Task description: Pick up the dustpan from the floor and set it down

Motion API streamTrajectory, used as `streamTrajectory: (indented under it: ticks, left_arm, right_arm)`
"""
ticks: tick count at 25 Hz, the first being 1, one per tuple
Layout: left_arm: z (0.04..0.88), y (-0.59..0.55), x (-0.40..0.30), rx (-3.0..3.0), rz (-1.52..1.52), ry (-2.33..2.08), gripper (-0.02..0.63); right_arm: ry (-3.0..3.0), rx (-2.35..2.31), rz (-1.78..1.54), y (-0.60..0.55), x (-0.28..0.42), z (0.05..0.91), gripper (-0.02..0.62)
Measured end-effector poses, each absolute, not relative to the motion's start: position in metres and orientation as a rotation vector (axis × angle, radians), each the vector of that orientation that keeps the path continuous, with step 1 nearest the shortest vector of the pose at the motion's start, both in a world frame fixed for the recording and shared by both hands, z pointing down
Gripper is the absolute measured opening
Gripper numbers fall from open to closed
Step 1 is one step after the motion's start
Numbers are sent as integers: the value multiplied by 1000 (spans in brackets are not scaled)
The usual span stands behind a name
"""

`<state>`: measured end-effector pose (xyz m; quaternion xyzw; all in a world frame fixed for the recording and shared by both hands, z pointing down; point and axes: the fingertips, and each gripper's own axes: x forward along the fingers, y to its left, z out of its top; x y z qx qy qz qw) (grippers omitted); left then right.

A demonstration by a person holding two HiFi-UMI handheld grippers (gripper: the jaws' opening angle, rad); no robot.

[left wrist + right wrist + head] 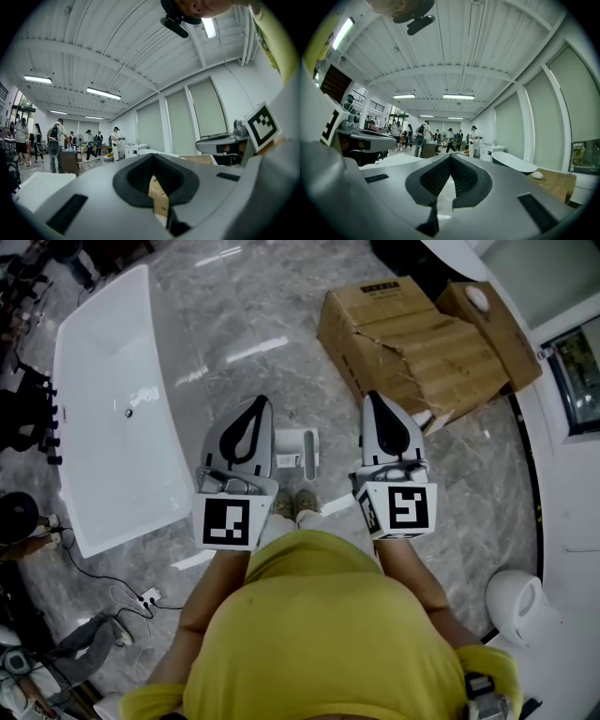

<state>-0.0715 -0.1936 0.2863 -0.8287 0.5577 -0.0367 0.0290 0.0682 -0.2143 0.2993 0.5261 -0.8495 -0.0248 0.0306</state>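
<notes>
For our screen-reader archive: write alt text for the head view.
A person in yellow holds the left hand-held gripper and right hand-held gripper, both shut, a white dustpan on the marble floor between them; bathtub left, cardboard boxes right.

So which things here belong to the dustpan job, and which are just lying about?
Job: white dustpan on the floor; left gripper and right gripper, both shut and empty.
Lying about: bathtub; torn cardboard boxes; power strip with its cable.

Head view looks down; level gripper views share cardboard box (412,343) (160,199) (555,183).
</notes>
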Motion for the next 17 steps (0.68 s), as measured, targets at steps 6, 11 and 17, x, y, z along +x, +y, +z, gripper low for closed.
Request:
streamTrajectory:
  ticks: [6, 11, 17]
  left_arm:
    - [289, -191, -65, -2572, -120, 1698, -2]
    - [291, -191, -61, -2582, -118, 1695, -2]
    - [294, -189, -61, -2588, -120, 1694, -2]
  right_arm:
    - [-2609, 1615, -73, -215, 70, 302, 11]
    - [-2614, 1595, -77, -214, 70, 305, 9]
    - [-2605, 1588, -73, -213, 71, 309, 9]
